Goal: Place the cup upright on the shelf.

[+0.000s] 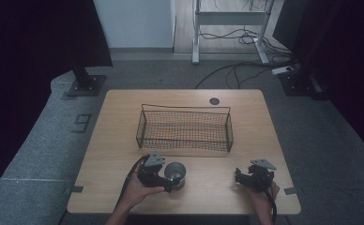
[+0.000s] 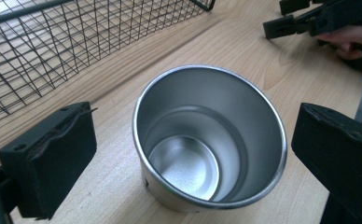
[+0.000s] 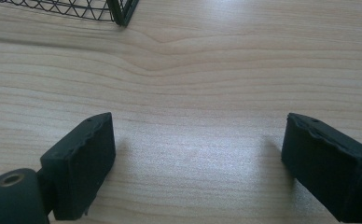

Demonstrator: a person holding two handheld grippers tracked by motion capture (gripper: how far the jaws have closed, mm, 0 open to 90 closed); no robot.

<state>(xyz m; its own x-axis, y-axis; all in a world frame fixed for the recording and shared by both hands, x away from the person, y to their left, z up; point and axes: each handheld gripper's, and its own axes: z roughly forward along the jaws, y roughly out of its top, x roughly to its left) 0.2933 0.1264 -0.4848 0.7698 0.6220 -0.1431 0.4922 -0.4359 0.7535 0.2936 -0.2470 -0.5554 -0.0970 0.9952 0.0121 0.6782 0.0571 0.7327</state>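
Black pads of the left gripper [image 2: 188, 154] stand wide apart on both sides of the steel cup [image 2: 209, 140] without touching it, so I judge the grasp is not yet made and, if the cup is meant for the wire basket [image 1: 185, 127], lifting and placing are left. Shiny, empty and upright, the cup stands on the wooden table [image 1: 124, 117] just in front of the basket, while the right gripper [image 3: 198, 154] rests open and holds nothing.
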